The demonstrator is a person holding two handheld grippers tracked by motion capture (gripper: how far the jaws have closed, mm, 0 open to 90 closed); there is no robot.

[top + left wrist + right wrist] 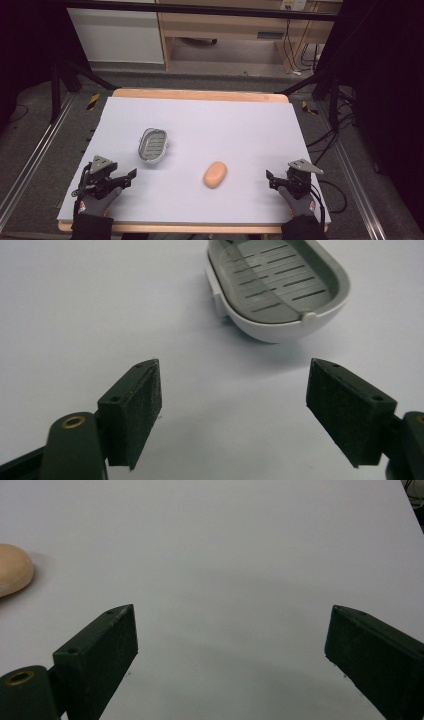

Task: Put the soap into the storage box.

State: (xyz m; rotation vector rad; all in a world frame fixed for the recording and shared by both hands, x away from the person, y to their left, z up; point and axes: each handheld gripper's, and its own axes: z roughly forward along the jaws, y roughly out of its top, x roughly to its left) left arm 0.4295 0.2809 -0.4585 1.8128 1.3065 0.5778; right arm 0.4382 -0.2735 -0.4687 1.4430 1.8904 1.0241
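Note:
A grey-and-white oval soap dish (152, 145) with a slotted tray lies left of the table's middle; the left gripper view has this soap dish (280, 287) just ahead of the jaws, a little to the right. An orange oval soap bar (215, 174) rests on the white sheet right of the dish, and its edge shows as the soap bar (12, 570) at the left of the right gripper view. My left gripper (126, 177) sits near the front left, open and empty. My right gripper (274, 180) sits at the front right, open and empty, apart from the soap.
A white sheet (240, 125) covers the wooden table (200, 94). Dark floor, metal rails and cables (330, 135) flank the table. A wooden cabinet (225, 30) stands beyond the far edge.

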